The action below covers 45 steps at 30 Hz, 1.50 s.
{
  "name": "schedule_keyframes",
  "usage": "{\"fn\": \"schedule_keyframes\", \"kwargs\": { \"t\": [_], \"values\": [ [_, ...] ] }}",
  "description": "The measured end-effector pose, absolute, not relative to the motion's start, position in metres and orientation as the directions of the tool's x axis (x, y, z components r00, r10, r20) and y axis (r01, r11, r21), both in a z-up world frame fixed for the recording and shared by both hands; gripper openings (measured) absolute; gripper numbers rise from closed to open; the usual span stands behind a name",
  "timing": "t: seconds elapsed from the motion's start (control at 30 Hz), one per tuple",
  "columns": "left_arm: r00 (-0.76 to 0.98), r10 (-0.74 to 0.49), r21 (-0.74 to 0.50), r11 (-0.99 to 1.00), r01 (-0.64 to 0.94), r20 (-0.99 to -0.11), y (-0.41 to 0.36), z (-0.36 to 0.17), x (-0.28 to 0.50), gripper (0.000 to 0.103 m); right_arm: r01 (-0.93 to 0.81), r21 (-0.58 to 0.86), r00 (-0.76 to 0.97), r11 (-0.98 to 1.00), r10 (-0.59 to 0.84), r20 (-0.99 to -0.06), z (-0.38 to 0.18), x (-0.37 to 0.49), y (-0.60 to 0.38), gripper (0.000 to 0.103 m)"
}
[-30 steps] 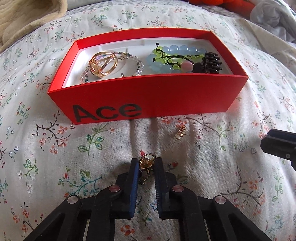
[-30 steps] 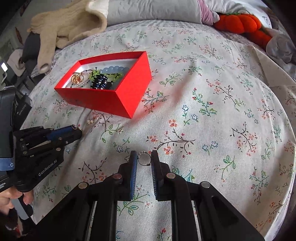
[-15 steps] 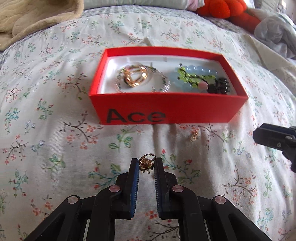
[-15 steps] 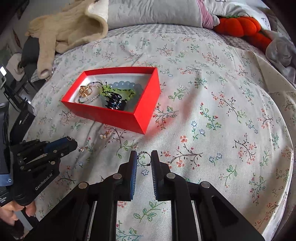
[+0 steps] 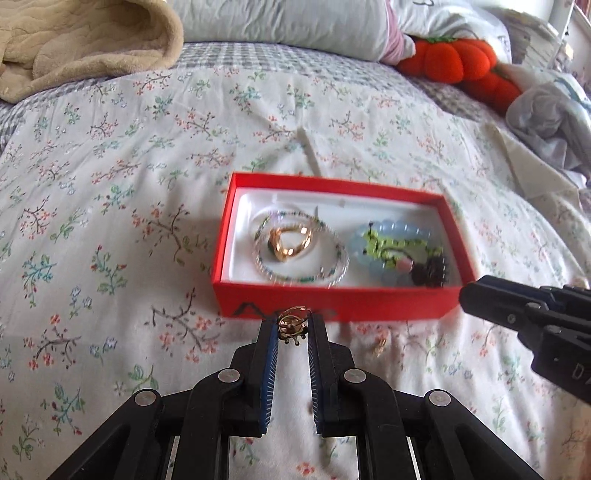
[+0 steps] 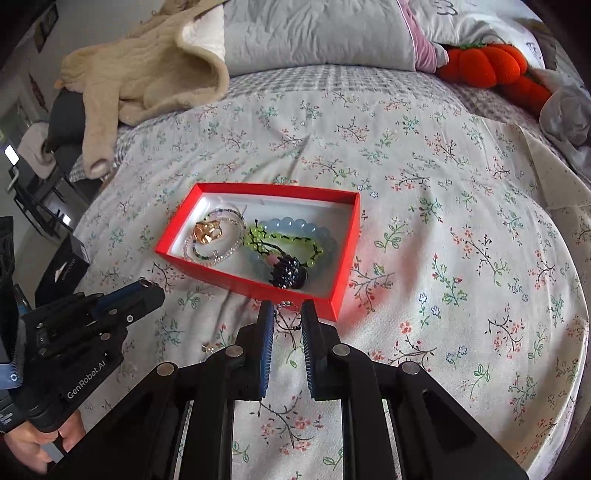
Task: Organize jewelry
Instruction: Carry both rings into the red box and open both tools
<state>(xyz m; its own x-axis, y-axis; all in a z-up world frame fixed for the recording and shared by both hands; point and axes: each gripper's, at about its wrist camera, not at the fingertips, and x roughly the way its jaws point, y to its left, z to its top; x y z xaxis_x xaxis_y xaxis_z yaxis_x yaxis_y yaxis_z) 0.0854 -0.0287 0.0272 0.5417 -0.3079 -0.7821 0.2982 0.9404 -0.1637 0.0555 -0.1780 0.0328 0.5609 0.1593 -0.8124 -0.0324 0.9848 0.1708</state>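
A red box (image 5: 332,306) (image 6: 343,280) sits on the floral bedspread and holds a gold ring (image 5: 290,242) (image 6: 207,232), a clear beaded bracelet (image 5: 334,271), a blue and green bead bracelet (image 5: 399,240) (image 6: 295,236) and a black hair claw (image 5: 430,271) (image 6: 290,275). My left gripper (image 5: 291,328) is shut on a small gold ring (image 5: 291,325), held above the bed in front of the box. My right gripper (image 6: 288,314) is shut on a small silver beaded ring (image 6: 286,308), held near the box's front corner. A small gold earring (image 5: 379,347) (image 6: 207,347) lies on the bedspread.
A beige blanket (image 5: 85,44) (image 6: 147,74) and grey pillow (image 6: 317,33) lie at the far side. Orange plush pumpkins (image 5: 458,62) (image 6: 487,66) and a grey cloth (image 5: 550,118) are at the far right. A black box (image 6: 64,267) sits at the bed's left edge.
Both grippers have risen and drawn back with their rings, so the box now appears farther away and seen more from above. The right gripper has moved toward the box's corner.
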Motion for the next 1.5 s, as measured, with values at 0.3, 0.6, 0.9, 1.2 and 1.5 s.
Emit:
{"fn": "schedule_keyframes", "kwargs": {
  "t": [0.3, 0.6, 0.9, 1.2, 1.5],
  "values": [
    [0.535, -0.322, -0.176, 0.936, 0.306, -0.781, -0.043, 0.025, 0.113, 0.011, -0.009, 0.199, 0.562, 0.98, 0.17, -0.81, 0.035, 0.075, -0.18, 0.016],
    [0.525, -0.327, -0.182, 0.933, 0.309, -0.786, -0.045, 0.016, 0.125, 0.011, -0.004, 0.198, 0.557, 0.98, 0.166, -0.814, 0.032, 0.083, -0.183, 0.016],
    [0.574, -0.327, -0.172, 0.936, 0.308, -0.751, -0.03, 0.032, 0.098, 0.048, 0.004, 0.201, 0.56, 0.98, 0.164, -0.812, 0.036, 0.087, -0.184, 0.016],
    [0.531, -0.292, -0.194, 0.953, 0.233, -0.796, 0.019, 0.007, 0.049, 0.062, 0.021, 0.234, 0.536, 0.972, 0.187, -0.823, 0.047, 0.091, -0.178, 0.016],
    [0.509, -0.292, -0.21, 0.954, 0.214, -0.809, 0.035, -0.021, 0.032, 0.062, 0.011, 0.233, 0.471, 0.972, 0.2, -0.859, 0.031, 0.11, -0.157, 0.016]
  ]
}}
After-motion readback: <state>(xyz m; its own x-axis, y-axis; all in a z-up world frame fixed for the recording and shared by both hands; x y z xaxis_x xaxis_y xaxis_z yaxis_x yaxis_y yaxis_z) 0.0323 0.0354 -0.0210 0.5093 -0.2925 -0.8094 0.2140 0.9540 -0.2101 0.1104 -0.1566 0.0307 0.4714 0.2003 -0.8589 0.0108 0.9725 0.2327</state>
